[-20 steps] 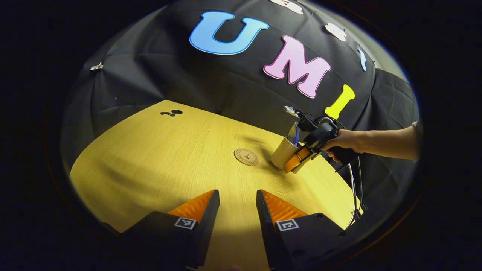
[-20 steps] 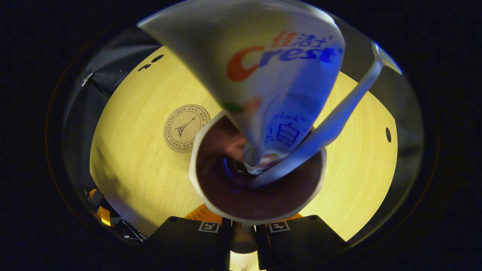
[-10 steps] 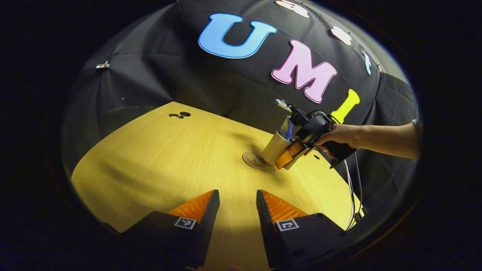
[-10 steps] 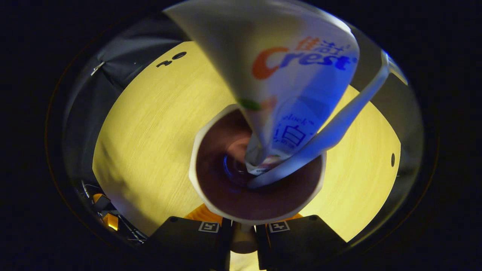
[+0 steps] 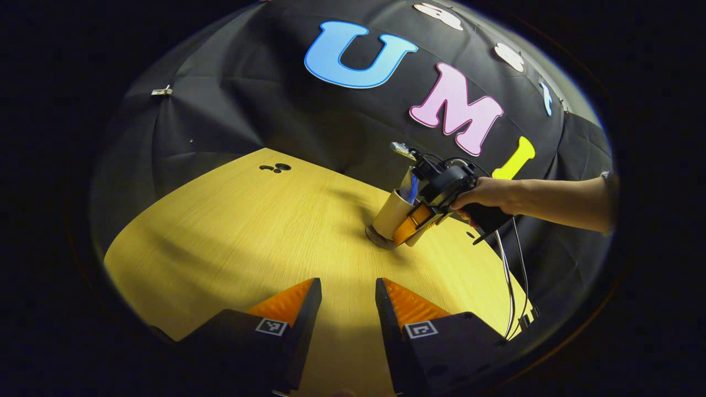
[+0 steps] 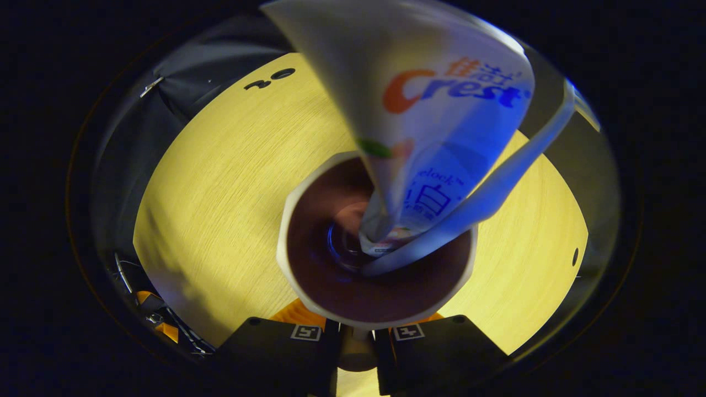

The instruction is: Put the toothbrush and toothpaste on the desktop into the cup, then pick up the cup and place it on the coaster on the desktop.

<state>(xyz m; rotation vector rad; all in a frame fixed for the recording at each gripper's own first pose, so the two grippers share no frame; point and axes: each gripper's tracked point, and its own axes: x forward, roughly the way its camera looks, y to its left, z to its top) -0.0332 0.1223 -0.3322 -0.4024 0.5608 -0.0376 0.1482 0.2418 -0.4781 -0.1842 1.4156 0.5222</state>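
The cup [image 5: 389, 215], clamped between the right gripper [image 5: 415, 223]'s fingers, has travelled leftwards since a second ago and now sits over the coaster [image 5: 376, 239], whose near edge alone peeks out beneath. The toothpaste [image 6: 441, 127] and toothbrush [image 6: 496, 187] lean inside it. I cannot tell whether the cup touches down. The left gripper [image 5: 348, 300] hovers above the desktop [image 5: 248, 231], fingers apart.

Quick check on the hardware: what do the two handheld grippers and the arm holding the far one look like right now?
Left gripper: wedge fingers on black blocks with square coded tags. Right gripper: black pistol-grip body, thin cables hanging down. The forearm is bare; a pale sleeve edge shows.
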